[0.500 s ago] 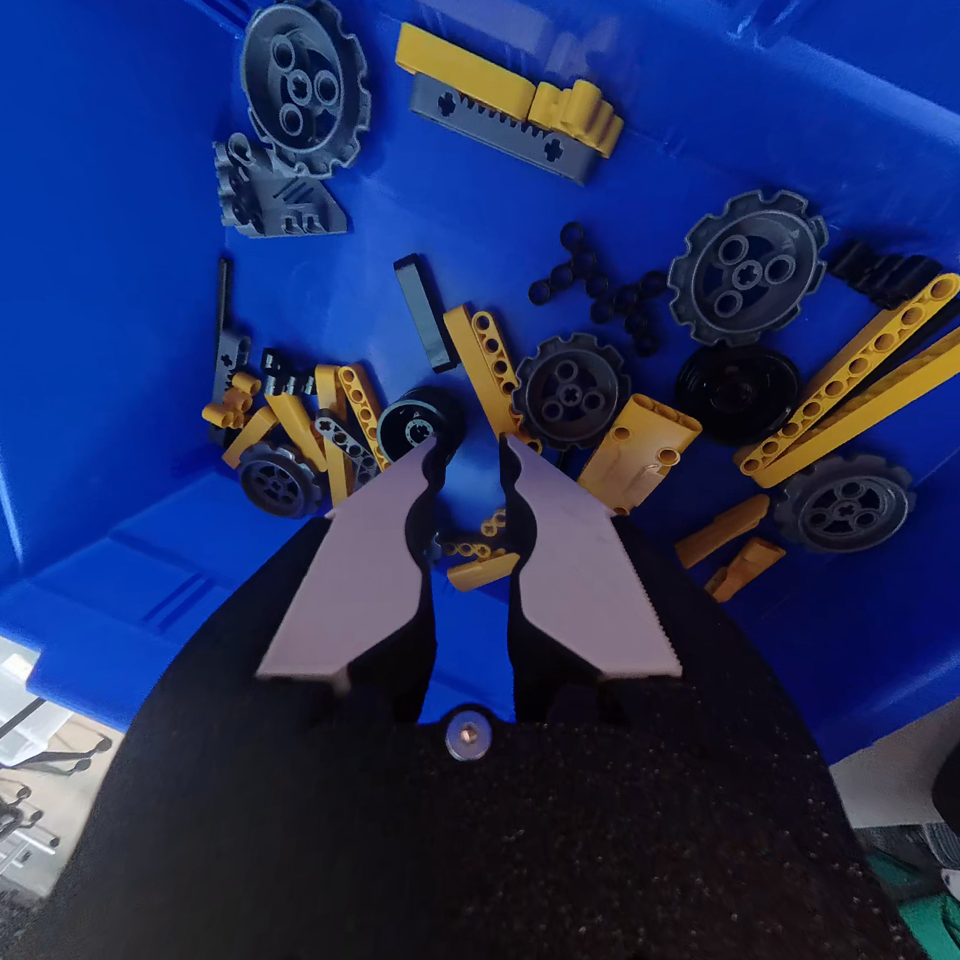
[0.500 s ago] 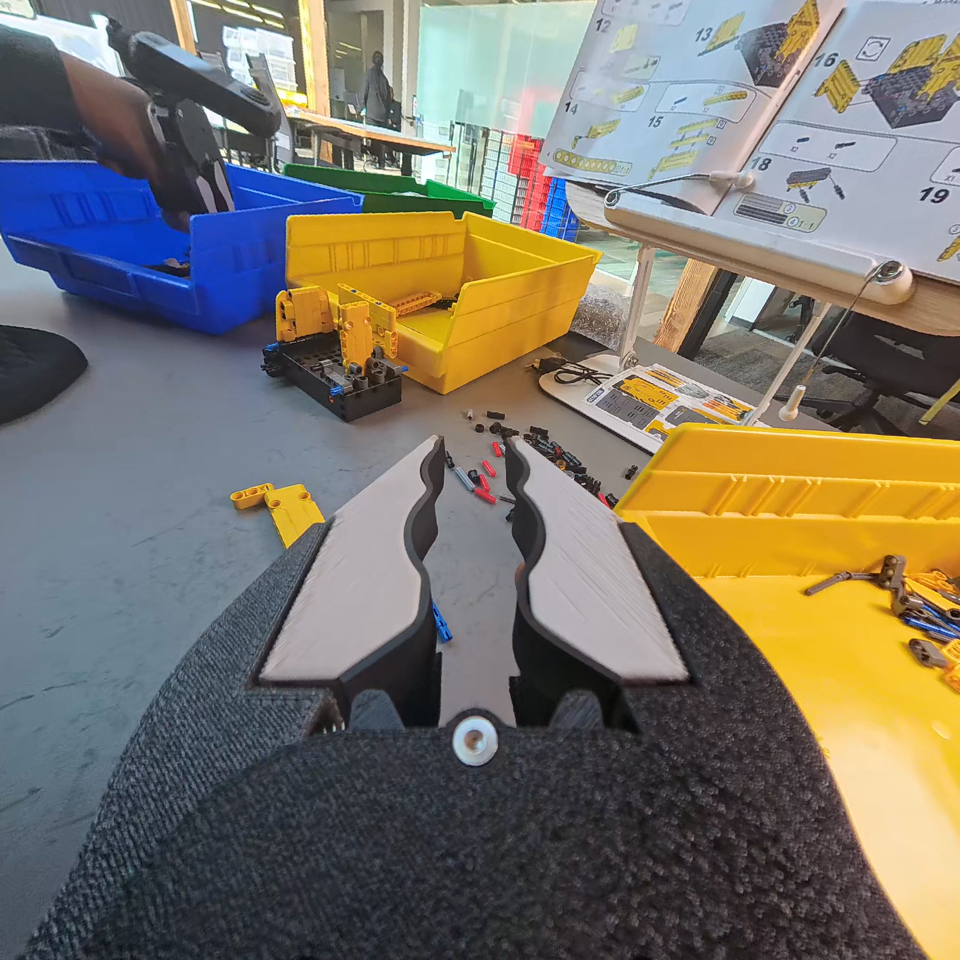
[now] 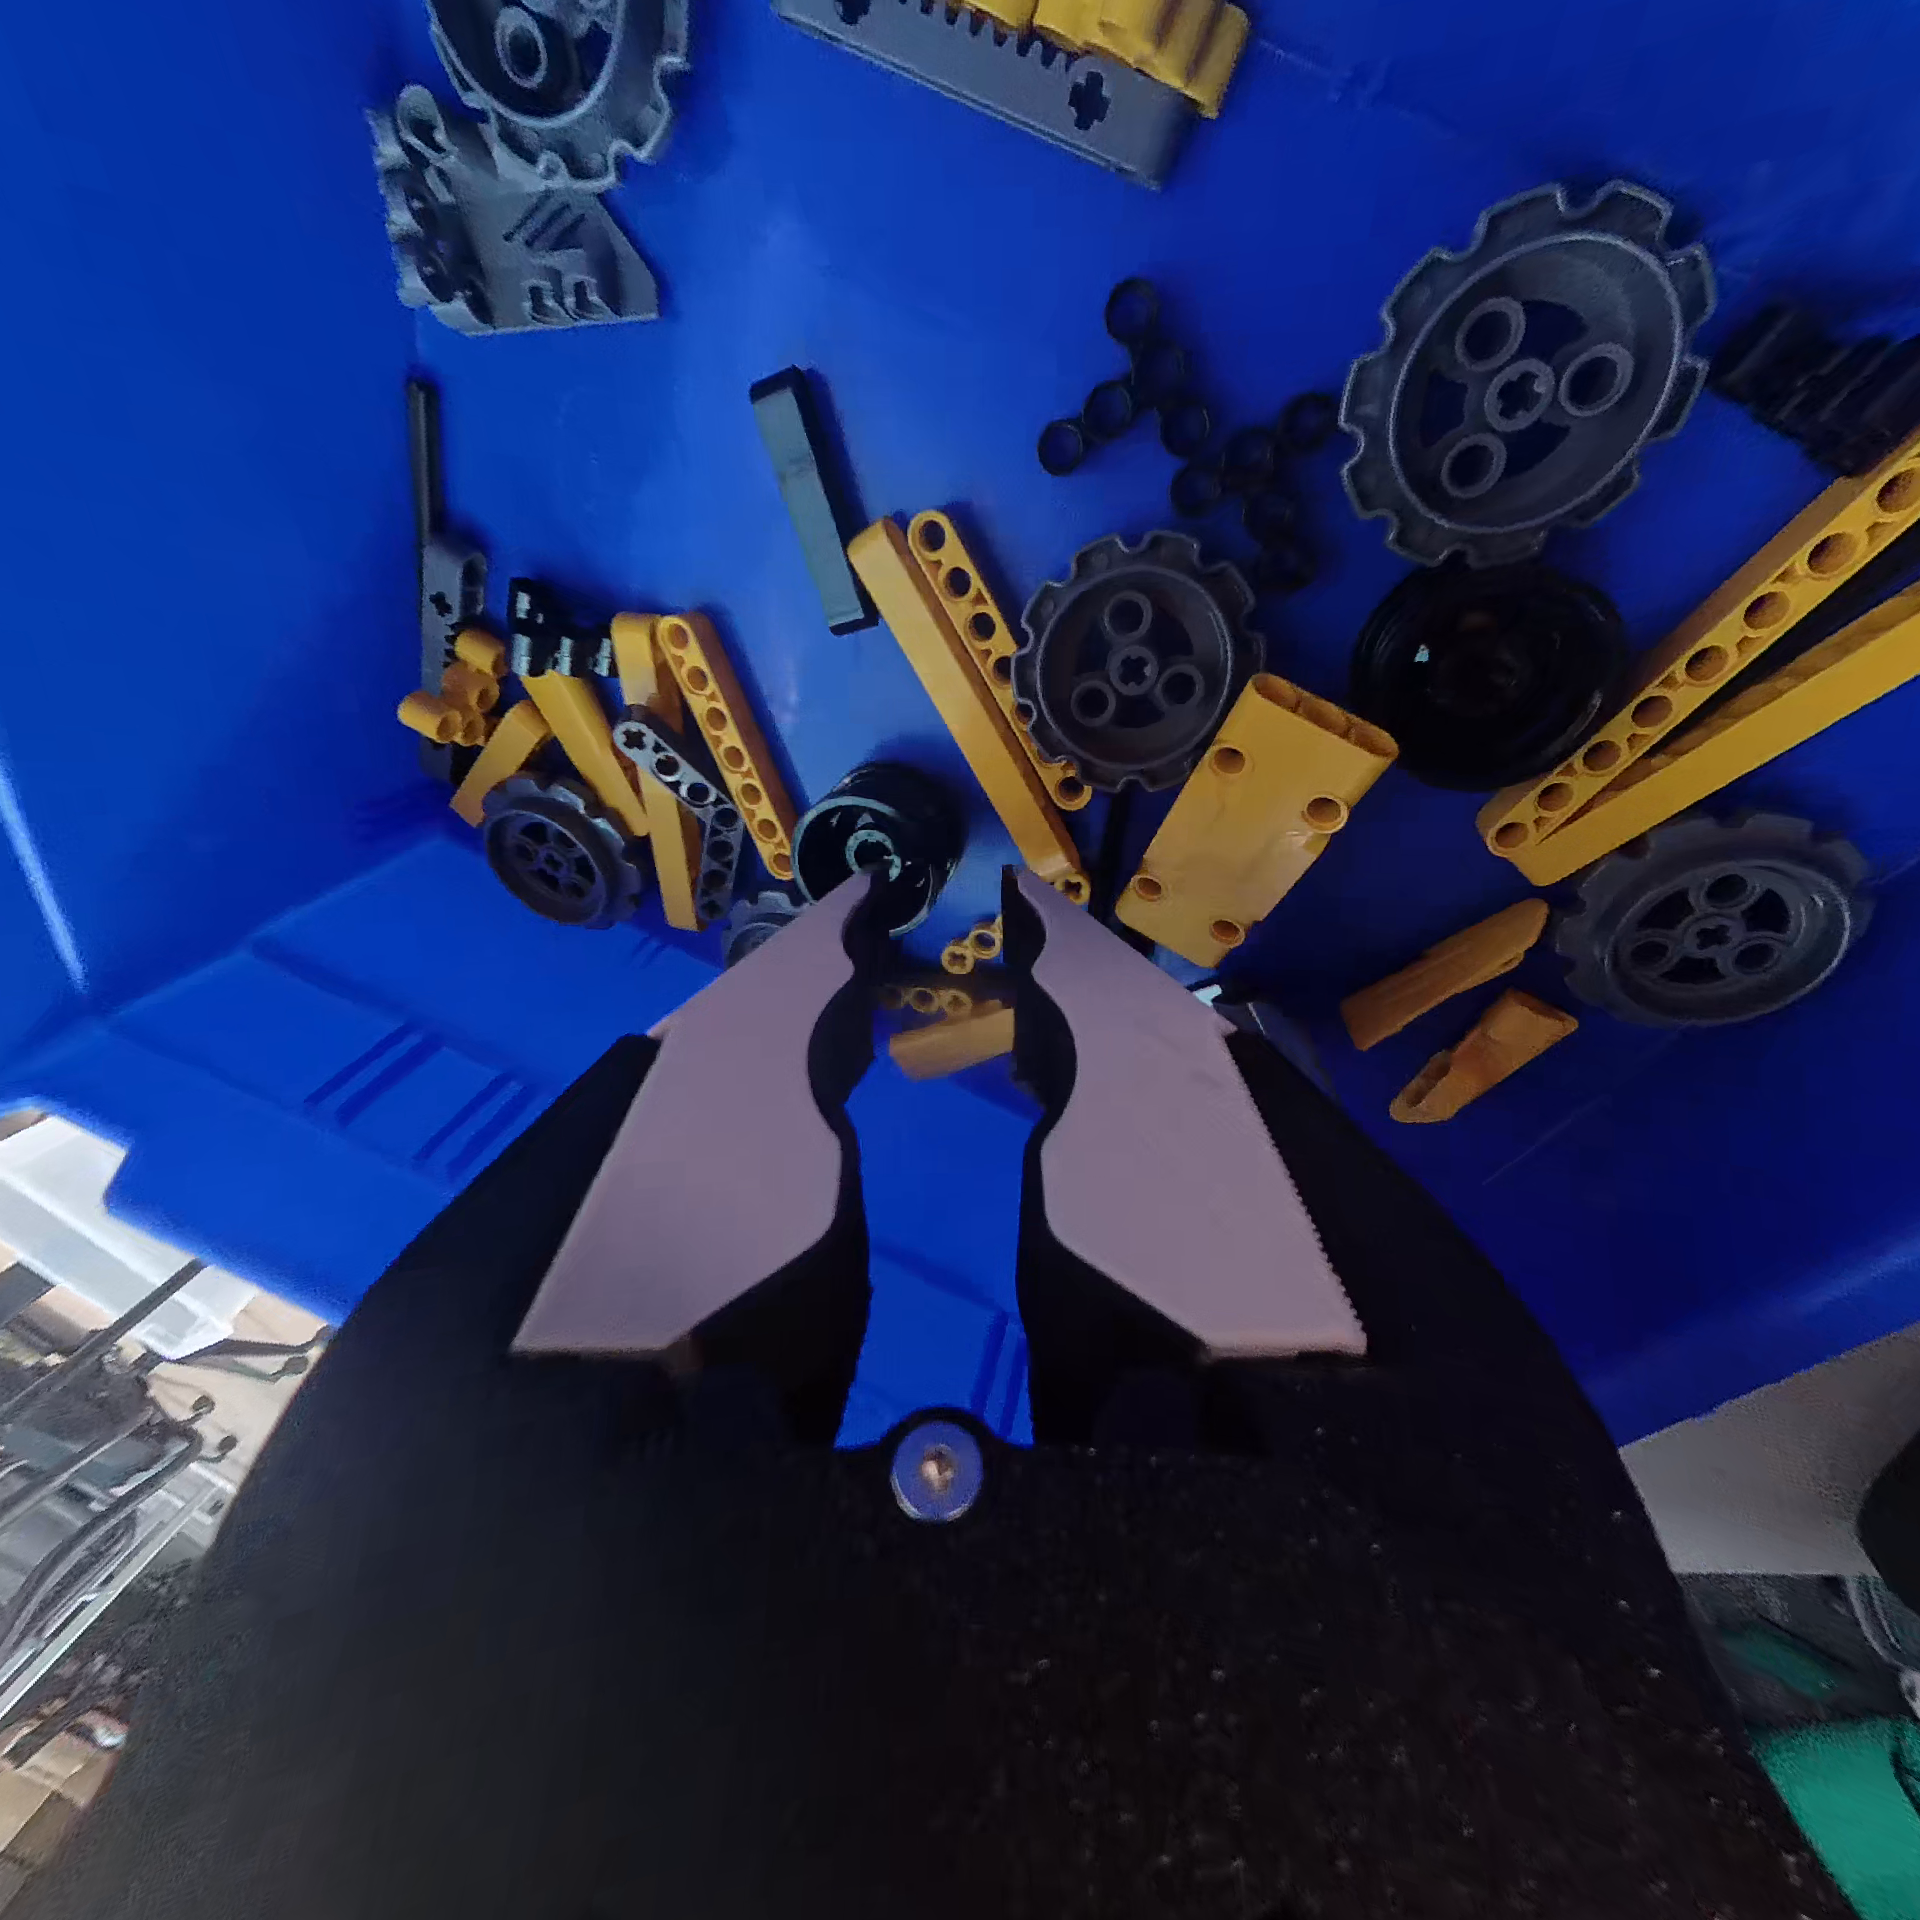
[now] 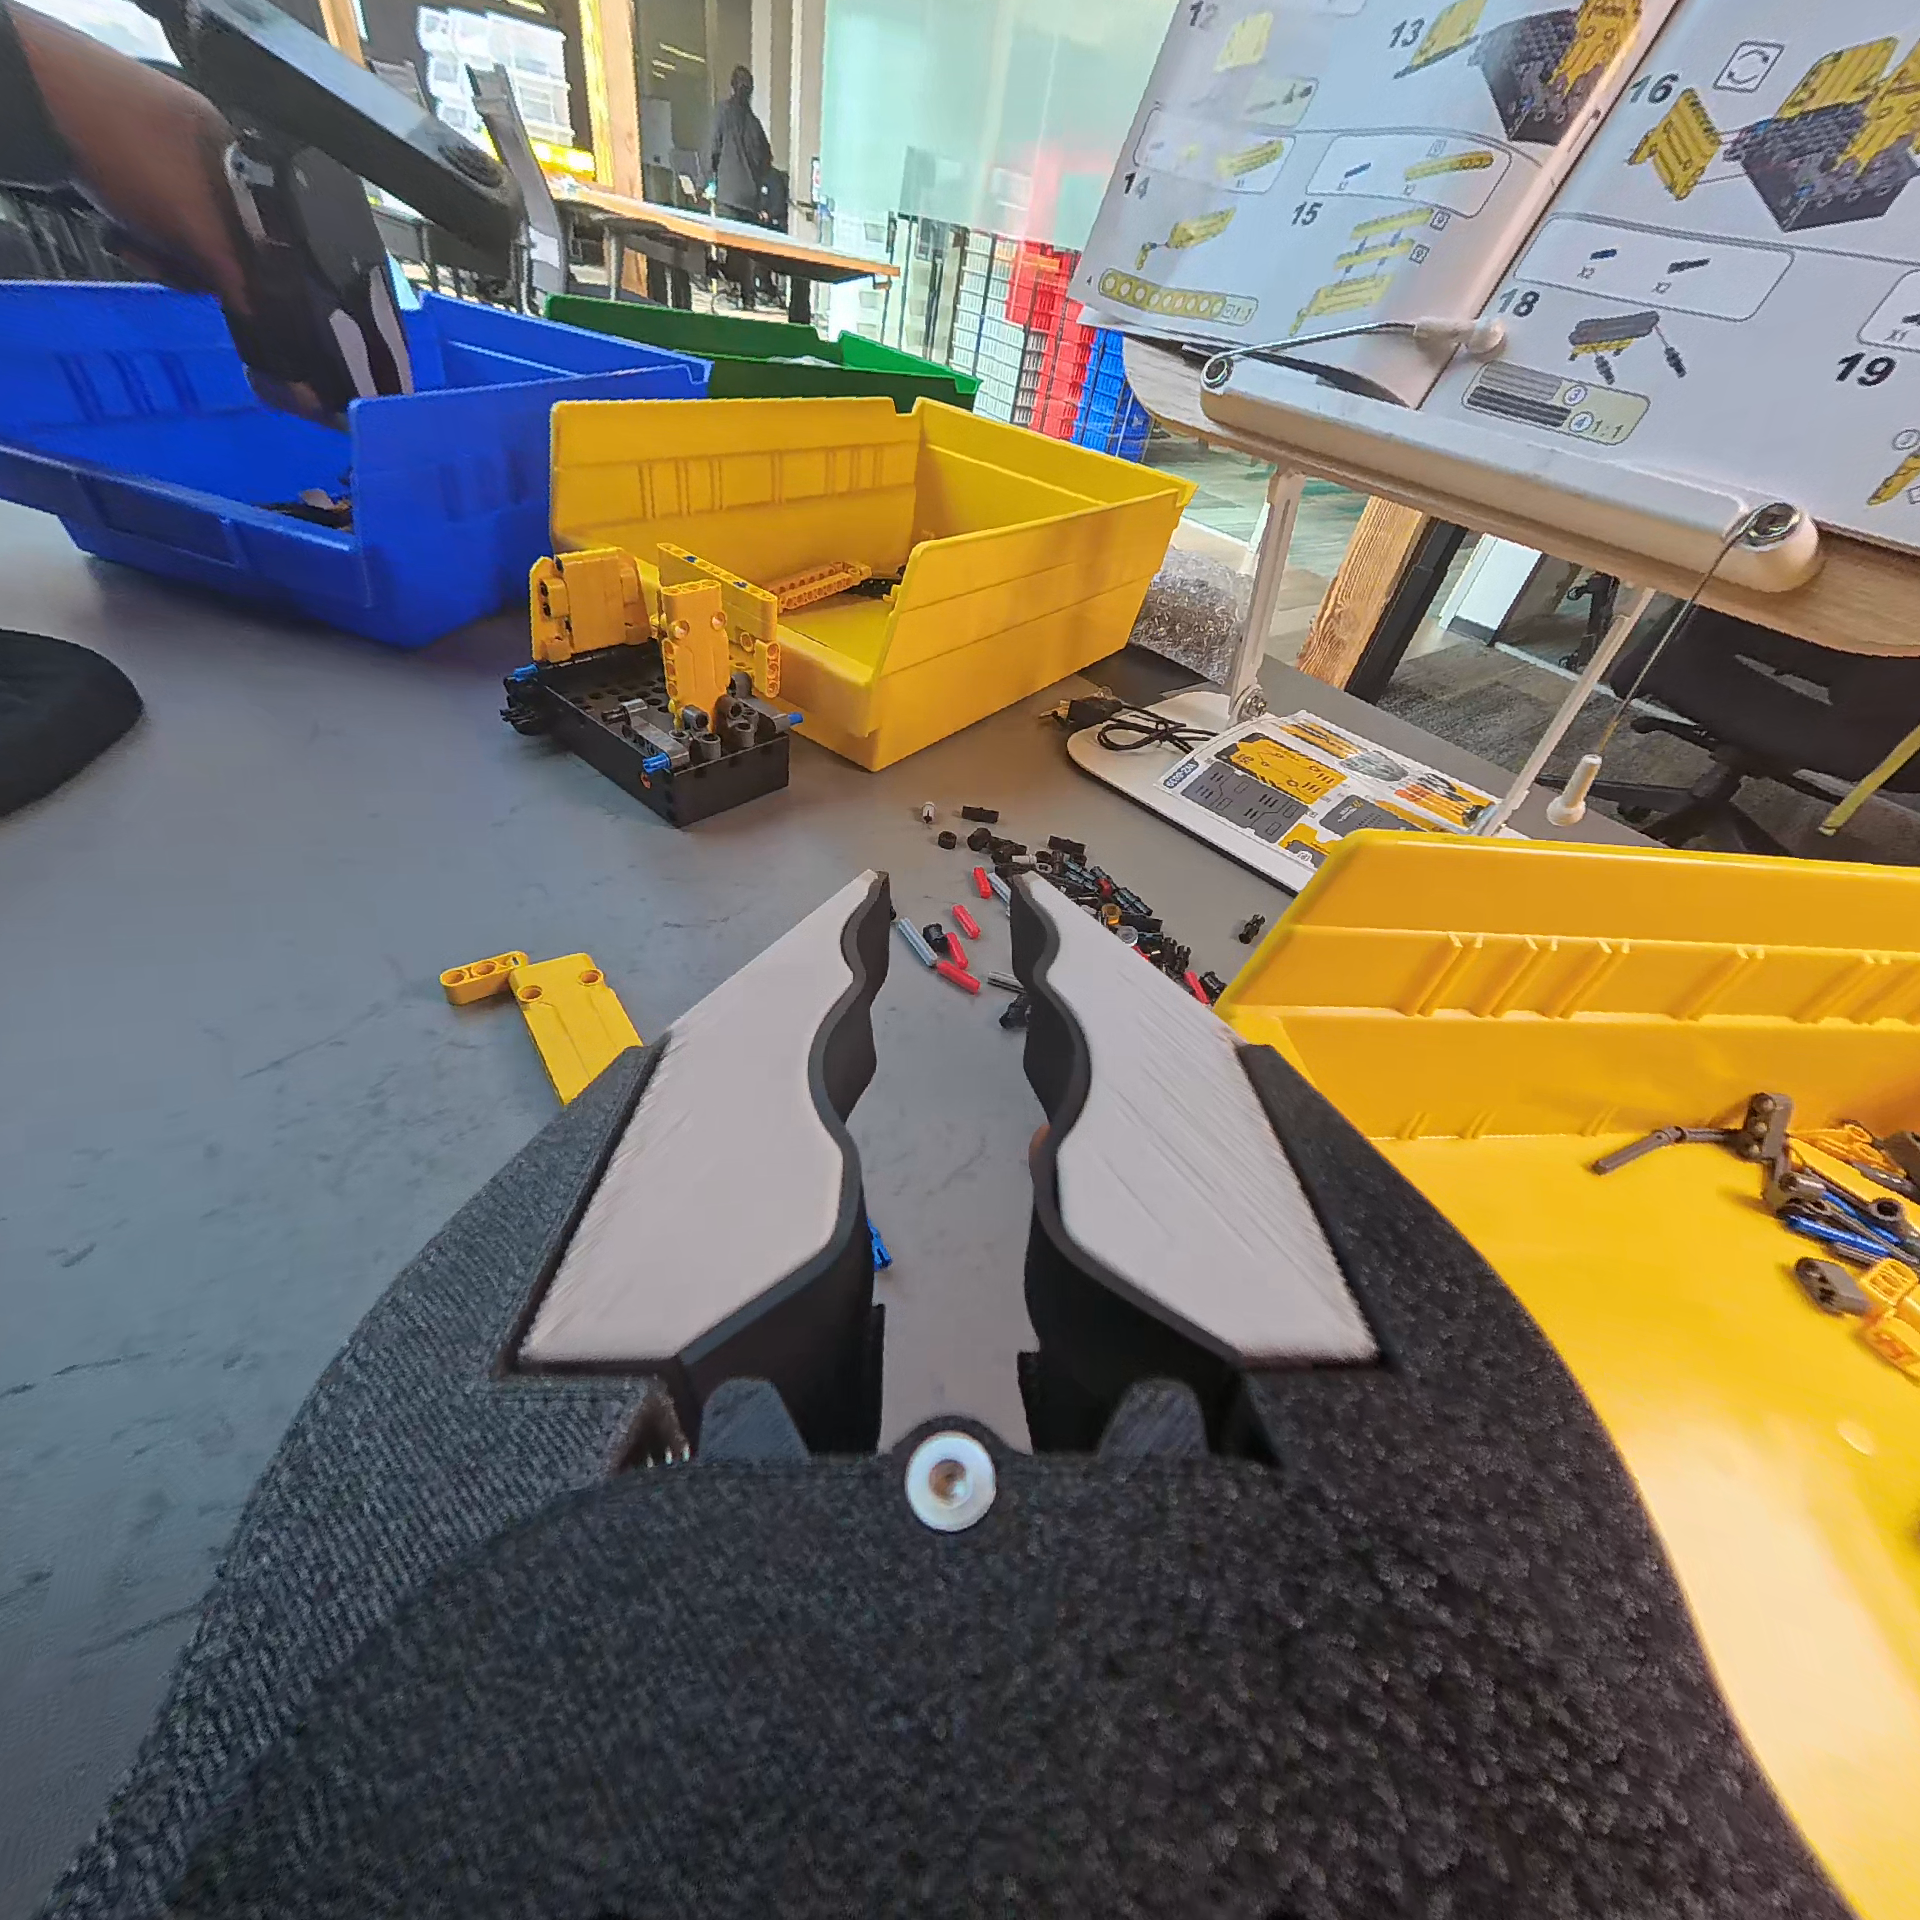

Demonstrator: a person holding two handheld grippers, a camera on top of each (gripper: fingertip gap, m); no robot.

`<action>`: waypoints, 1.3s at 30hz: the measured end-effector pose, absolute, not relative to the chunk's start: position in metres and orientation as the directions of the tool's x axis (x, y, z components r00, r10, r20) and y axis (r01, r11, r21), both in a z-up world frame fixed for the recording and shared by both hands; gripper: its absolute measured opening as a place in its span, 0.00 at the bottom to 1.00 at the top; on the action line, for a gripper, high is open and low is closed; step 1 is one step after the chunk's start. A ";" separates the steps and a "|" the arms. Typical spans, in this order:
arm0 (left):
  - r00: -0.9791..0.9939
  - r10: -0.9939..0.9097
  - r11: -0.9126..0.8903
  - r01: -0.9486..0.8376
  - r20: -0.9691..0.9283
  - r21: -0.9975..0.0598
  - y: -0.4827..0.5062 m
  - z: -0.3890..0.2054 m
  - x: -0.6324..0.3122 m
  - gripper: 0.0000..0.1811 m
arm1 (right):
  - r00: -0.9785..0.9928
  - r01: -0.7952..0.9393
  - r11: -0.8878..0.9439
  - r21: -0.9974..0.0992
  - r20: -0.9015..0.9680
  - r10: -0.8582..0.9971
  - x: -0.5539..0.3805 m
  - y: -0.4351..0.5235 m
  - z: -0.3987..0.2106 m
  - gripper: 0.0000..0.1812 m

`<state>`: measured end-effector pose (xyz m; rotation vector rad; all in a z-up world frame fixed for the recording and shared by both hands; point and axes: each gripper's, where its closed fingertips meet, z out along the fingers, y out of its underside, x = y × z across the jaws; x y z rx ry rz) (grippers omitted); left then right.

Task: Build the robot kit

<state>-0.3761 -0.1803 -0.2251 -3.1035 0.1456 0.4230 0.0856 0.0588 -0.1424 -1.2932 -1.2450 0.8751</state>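
Blue bin under left gripper, jaws parted and empty, small yellow beams lying crosswise between tips, black wheel at 11 o'clock; right gripper likewise parted, empty, pins at 12 o'clock.

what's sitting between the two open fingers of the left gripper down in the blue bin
In the left wrist view, small yellow holed beam pieces lie on the blue plastic bin floor between the open left gripper fingers.

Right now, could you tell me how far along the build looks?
Done: a partial model stands on the table. In hand: nothing; the left gripper hangs open over parts in the blue bin, the right gripper open above loose pins. Left: many parts unused.
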 end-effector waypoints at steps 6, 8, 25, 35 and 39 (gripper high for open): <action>0.964 -0.157 -0.988 -0.152 -0.215 0.038 -0.183 -0.233 -0.355 0.10 | 0.178 0.173 0.134 -0.976 0.165 0.970 0.086 0.059 -0.143 0.12; 0.969 -0.142 -0.990 -0.135 -0.204 0.047 -0.185 -0.237 -0.359 0.10 | 0.175 0.176 0.136 -0.975 0.167 0.970 0.085 0.058 -0.143 0.12; 0.998 -0.039 -0.999 -0.039 0.045 0.008 -0.185 -0.241 -0.358 0.05 | 0.169 0.190 0.127 -0.974 0.160 0.973 0.085 0.059 -0.147 0.12; 0.995 -0.055 -0.998 -0.056 -0.086 -0.001 -0.183 -0.241 -0.369 0.03 | 0.165 0.210 0.140 -0.968 0.176 0.970 0.084 0.057 -0.150 0.12; 0.993 -0.024 -0.996 -0.034 -0.112 -0.081 -0.188 -0.205 -0.371 0.03 | 0.164 0.200 0.158 -0.967 0.192 0.968 0.085 0.055 -0.147 0.12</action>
